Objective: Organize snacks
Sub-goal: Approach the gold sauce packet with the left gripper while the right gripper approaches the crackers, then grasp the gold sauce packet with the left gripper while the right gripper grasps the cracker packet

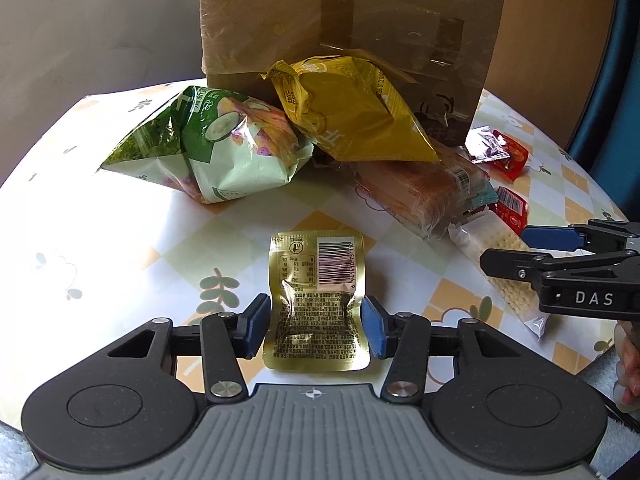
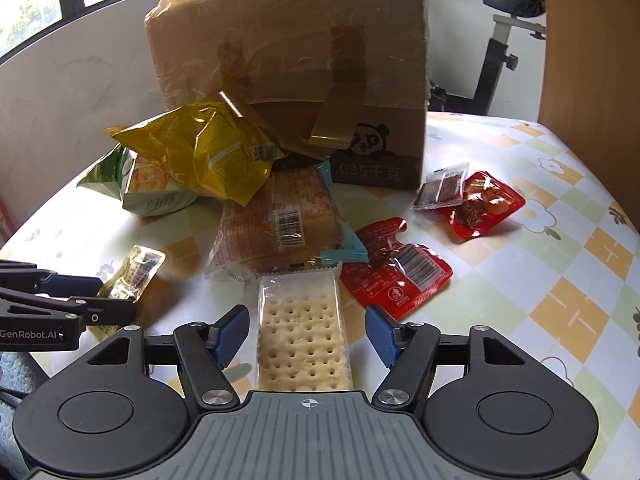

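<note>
Cardboard box (image 2: 288, 80), brown and wrapped in glossy clear film with strips of brown tape, stands closed at the back of the table (image 2: 560, 280); its contents cannot be seen. A panda drawing and the print ".035千克" show on its lower front. The table carries a glossy cloth in white, orange and pale green checks with flower and leaf motifs. Snacks lie loose in front of the box: a crumpled green chip bag (image 1: 200, 144) with cucumber slices pictured, a yellow foil bag (image 1: 352, 112) leaning over it, a clear-wrapped bread loaf (image 2: 280, 224) with barcode label, two red pouches (image 2: 396, 276) with barcodes, and a small dark sachet (image 2: 442, 186). The left gripper (image 1: 316, 326) has its blue ribbed pads against both edges of a flat gold foil pouch (image 1: 316, 300), back side up, with barcode and fine print too small to read; the pouch buckles between them, so the jaws are clamped on it. The right gripper (image 2: 308, 336) straddles a clear pack of perforated square crackers (image 2: 302, 340), pads apart and clear of the wrapper on both sides. Gripper bodies read "DAS" and "GenRobot.AI".
</note>
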The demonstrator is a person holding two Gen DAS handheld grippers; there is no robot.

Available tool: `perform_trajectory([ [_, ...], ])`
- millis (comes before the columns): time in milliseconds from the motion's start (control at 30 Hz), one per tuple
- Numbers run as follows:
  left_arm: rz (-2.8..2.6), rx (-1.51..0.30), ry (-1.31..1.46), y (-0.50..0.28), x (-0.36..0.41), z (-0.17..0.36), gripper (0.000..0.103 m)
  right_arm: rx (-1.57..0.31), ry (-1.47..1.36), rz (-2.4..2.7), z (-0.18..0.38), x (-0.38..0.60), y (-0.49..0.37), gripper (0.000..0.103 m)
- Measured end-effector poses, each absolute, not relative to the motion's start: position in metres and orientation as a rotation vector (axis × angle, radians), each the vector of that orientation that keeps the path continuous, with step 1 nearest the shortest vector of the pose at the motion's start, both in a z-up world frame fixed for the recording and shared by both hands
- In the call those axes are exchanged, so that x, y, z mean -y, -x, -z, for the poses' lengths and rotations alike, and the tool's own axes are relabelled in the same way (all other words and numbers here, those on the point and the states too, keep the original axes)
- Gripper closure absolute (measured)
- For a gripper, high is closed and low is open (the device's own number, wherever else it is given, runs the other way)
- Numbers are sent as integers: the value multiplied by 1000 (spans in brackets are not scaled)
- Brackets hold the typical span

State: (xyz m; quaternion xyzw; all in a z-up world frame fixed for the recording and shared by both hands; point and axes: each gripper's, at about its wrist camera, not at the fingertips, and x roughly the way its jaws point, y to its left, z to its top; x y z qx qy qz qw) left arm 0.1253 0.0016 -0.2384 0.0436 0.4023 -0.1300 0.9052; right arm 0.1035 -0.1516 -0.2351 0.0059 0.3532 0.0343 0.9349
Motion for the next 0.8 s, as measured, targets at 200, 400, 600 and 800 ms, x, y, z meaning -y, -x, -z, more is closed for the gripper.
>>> perform_trajectory([
  [200, 280, -800, -97, -120, -1, 234, 51, -732, 7, -66, 238, 149, -106, 54],
  [400, 289, -792, -98, -120, 0, 232, 51, -739, -1, -74, 239, 150, -106, 55],
  [600, 299, -776, -98, -119, 1, 230, 51, -743, -13, -74, 240, 153, -106, 56],
  [800, 298, -771, -96, -118, -1, 229, 51, -742, -24, -75, 240, 154, -106, 57],
])
